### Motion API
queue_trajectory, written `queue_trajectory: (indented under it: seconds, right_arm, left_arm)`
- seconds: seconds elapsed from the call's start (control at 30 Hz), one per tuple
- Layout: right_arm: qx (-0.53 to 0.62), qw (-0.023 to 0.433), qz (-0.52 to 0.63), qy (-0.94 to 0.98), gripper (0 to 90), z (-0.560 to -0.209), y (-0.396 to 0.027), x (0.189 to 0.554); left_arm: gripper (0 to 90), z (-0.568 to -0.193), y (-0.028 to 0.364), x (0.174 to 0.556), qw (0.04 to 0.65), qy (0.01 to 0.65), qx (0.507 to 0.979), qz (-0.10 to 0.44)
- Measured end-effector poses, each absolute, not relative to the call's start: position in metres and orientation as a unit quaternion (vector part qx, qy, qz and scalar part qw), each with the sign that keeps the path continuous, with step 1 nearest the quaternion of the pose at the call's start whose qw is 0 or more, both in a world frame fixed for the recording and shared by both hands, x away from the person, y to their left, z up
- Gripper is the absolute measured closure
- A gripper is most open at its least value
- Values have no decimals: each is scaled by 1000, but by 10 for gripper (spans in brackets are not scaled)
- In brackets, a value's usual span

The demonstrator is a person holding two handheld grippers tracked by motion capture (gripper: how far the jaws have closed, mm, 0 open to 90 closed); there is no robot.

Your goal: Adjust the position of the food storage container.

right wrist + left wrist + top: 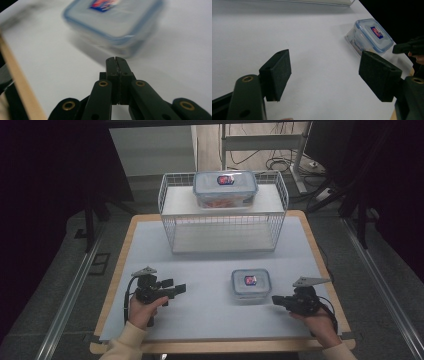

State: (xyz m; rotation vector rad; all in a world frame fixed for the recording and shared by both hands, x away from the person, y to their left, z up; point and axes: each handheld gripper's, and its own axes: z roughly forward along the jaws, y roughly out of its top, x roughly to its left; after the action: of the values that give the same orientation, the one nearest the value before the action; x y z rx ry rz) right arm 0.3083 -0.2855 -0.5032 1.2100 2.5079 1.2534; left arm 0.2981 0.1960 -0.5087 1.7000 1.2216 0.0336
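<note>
I count two lidded boxes and one wire rack (175, 227) on the tabletop (200, 315): the big box (225, 189) sits on top of the rack, and the small box (251, 285), clear with a blue-rimmed lid and a red-and-blue label, lies just left of my right hand-held gripper (276, 300). That gripper's jaws are pressed together on nothing, while my left hand-held gripper (179, 289) stands open and empty. The left gripper view shows something brownish inside the small box (369, 36), while the right gripper view blurs it (112, 21).
</note>
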Motion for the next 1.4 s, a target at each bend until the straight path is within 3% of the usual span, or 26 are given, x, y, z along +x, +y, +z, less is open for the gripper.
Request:
queue_trajectory:
  seconds: [0.3, 1.4]
  right_arm:
    - [428, 80, 394, 810, 898, -505, -292, 337]
    - [385, 50, 403, 829, 898, -512, -210, 353]
  left_arm:
    - [254, -509, 197, 301, 496, 506, 706, 20]
    - [267, -508, 206, 302, 501, 515, 695, 20]
